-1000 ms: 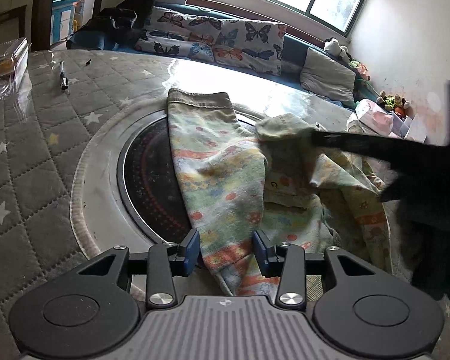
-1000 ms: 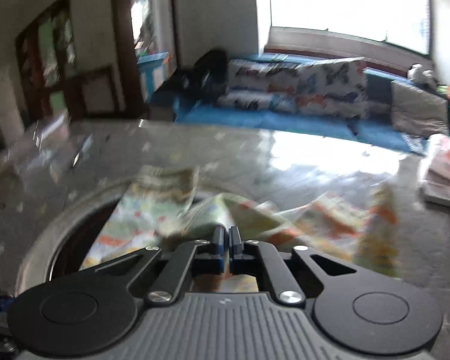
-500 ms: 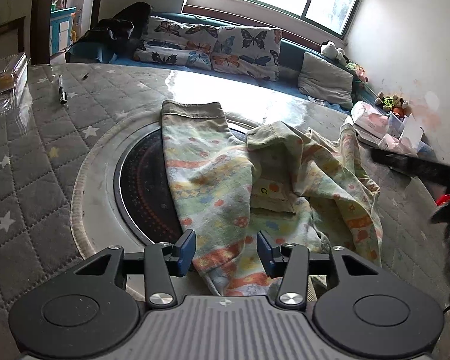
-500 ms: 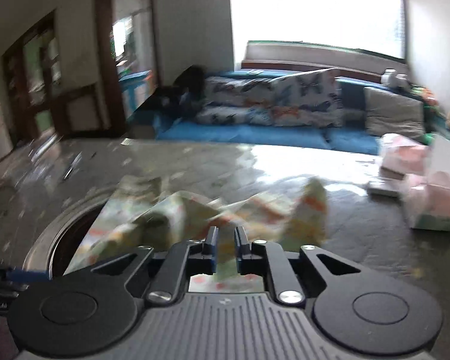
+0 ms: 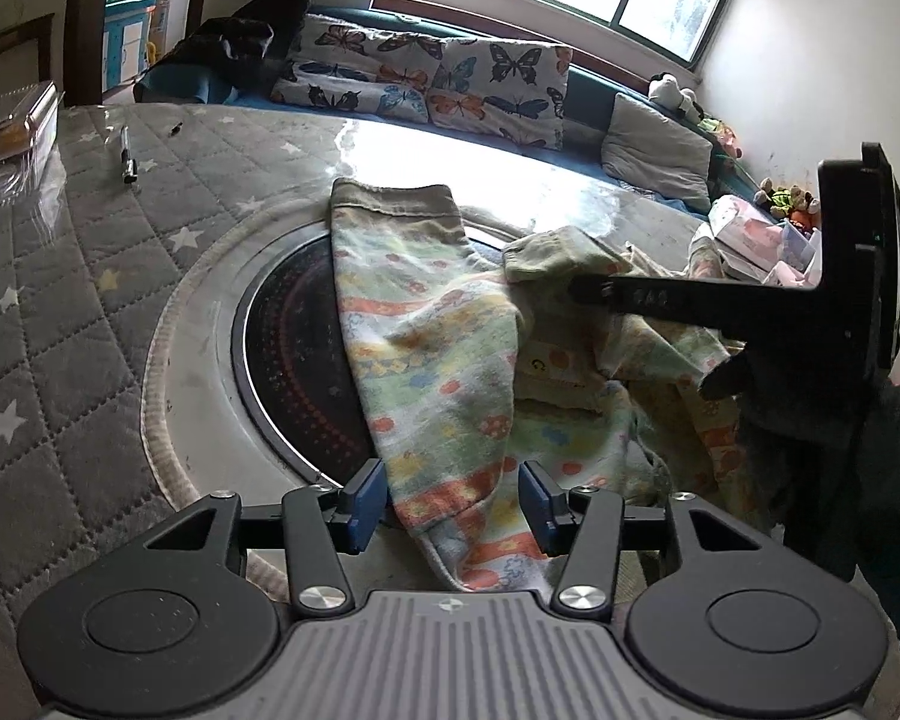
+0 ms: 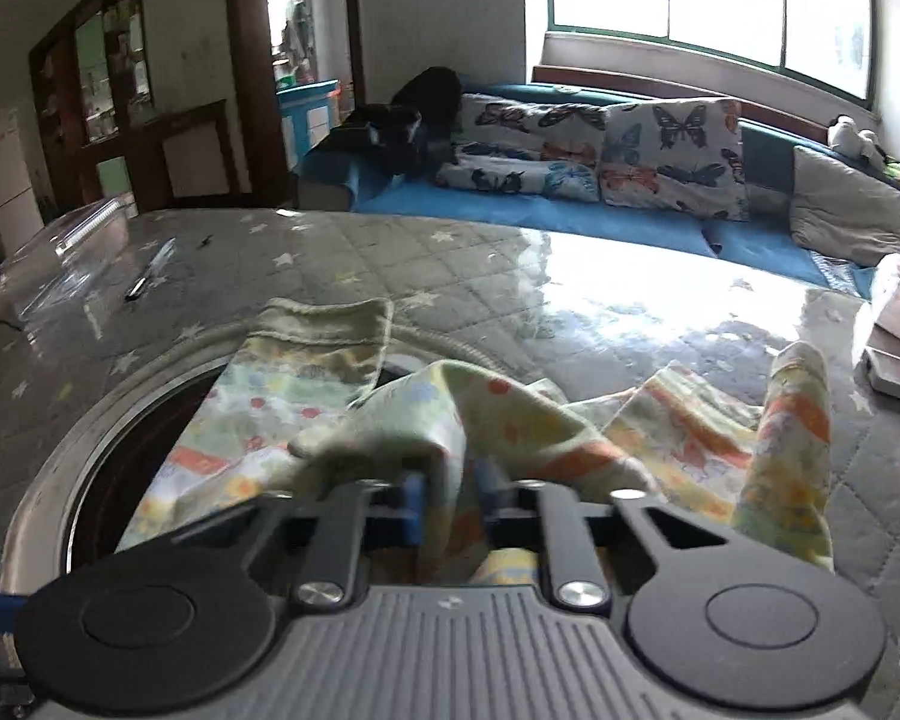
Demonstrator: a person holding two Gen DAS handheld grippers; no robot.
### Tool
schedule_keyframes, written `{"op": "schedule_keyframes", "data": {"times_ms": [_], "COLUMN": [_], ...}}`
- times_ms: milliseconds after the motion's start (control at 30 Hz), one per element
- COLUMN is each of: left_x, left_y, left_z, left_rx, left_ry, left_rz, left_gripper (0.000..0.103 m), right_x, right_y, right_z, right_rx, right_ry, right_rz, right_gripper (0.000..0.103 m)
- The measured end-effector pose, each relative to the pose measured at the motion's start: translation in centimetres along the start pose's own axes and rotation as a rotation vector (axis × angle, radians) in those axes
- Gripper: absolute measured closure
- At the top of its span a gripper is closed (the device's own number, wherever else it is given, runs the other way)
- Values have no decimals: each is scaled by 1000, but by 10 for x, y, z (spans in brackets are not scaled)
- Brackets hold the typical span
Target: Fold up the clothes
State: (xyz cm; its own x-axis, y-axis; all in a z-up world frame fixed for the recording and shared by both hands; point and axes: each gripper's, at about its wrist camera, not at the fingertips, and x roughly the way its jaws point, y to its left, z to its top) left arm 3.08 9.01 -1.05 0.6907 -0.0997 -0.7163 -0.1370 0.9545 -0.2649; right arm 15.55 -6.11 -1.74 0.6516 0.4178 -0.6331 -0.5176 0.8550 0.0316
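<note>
A quilted table (image 5: pixel 60 312) is carrying patterned trousers (image 5: pixel 438 372) over its round inset. The left gripper (image 5: pixel 453 501), jaws just widening, is letting go of the near hem; the right gripper (image 6: pixel 447 507) is pinching a raised fold, ready for folding.

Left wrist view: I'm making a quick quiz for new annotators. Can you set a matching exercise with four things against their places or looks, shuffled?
Things:
1 pen
2 patterned garment
3 butterfly cushions
4 clear box

Places or looks:
A propped on the sofa
B draped across the round dark inset
C transparent, at the picture's left edge
D slim, lying flat on the starred quilted cover

Pairs: 1-D, 2-B, 3-A, 4-C
</note>
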Motion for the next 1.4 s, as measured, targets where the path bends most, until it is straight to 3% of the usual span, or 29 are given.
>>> {"op": "schedule_keyframes", "data": {"times_ms": [233,533,633,833,1067,1200,1400], "left_x": [-3,-12,-14,-12,-8,-4,5], "left_y": [-2,-18,-24,-31,-33,-27,-19], "left_z": [1,2,3,3,5,11,34], "left_rx": [2,43,56,85,111,110,105], "left_ry": [-9,-39,-45,-32,-20,-21,-53], "left_rz": [-1,-22,-29,-34,-29,-5,25], "left_gripper": [51,50,50,50,49,48,50], "right_x": [-62,-164,-193,-226,-237,-246,-258], "right_y": [-21,-88,-111,-154,-184,-188,-175], "right_z": [-6,-38,-60,-114,-181,-194,-184], "right_rx": [15,122,171,298,461,510,463], "right_ry": [-159,-263,-257,-159,-12,9,-6], "right_rz": [-97,-299,-376,-514,-592,-585,-519], "right_gripper": [100,100,100,100,97,70,61]}}
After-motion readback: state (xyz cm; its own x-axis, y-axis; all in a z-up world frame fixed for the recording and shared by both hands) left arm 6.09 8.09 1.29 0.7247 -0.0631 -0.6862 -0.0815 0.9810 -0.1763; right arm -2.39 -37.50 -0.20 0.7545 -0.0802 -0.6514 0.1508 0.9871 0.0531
